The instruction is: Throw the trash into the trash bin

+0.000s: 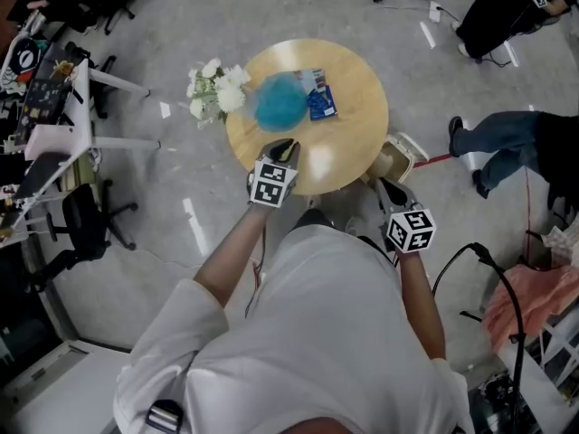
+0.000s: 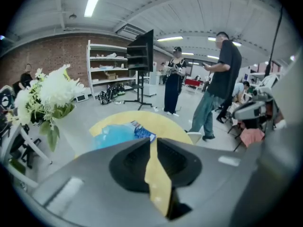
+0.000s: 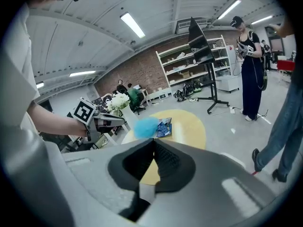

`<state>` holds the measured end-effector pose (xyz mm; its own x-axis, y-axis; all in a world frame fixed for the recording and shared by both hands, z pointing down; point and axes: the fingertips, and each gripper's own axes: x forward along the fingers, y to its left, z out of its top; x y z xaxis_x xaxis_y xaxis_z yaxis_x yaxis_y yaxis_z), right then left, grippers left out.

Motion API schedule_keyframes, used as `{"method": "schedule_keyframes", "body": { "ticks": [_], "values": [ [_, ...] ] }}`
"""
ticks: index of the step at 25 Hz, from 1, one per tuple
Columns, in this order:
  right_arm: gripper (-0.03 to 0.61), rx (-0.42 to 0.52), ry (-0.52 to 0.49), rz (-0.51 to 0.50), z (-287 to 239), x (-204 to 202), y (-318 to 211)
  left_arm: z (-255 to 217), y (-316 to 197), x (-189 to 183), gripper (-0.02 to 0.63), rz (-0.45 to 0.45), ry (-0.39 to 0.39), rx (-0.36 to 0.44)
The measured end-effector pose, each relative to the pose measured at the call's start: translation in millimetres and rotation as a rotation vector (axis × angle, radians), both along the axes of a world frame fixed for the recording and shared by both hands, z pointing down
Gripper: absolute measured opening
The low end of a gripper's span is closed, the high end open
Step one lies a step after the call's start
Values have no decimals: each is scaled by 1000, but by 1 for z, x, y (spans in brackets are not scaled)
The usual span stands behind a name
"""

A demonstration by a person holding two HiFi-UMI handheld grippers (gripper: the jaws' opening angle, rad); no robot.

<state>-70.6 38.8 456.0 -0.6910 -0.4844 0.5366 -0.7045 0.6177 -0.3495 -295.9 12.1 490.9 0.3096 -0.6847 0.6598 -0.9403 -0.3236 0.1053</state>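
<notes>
Over the surface's (image 1: pixel 353 134) near edge, empty left tool (image 1: pixel 283 148), barely apart, likely reaches for blue trash (image 1: pixel 279 100); must widen; right tool (image 1: pixel 391 186) together.

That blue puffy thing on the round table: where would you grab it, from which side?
Pinch a fold at the near edge of the blue puffy thing, coming from the person's side with the left hand-held gripper, the nearer one. It looks soft and bulky, likely too wide to span. Flowers flank its left, a blue packet its right; the near side is free.
</notes>
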Motion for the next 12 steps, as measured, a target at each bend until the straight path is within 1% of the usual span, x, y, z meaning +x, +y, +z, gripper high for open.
{"method": "schedule_keyframes", "body": {
  "ticks": [3,6,9,12],
  "values": [
    [2,-10,8,15,2,-7,-4,8,-15,-14,55,0,-15,-11],
    [1,-20,12,28,4,-16,-7,22,-26,-26,83,13,-40,-36],
    [2,-26,15,43,6,-23,-11,37,-39,-36,141,24,-66,-62],
    [2,-37,20,58,10,-30,-12,58,-52,-47,180,30,-102,-66]
  ]
}}
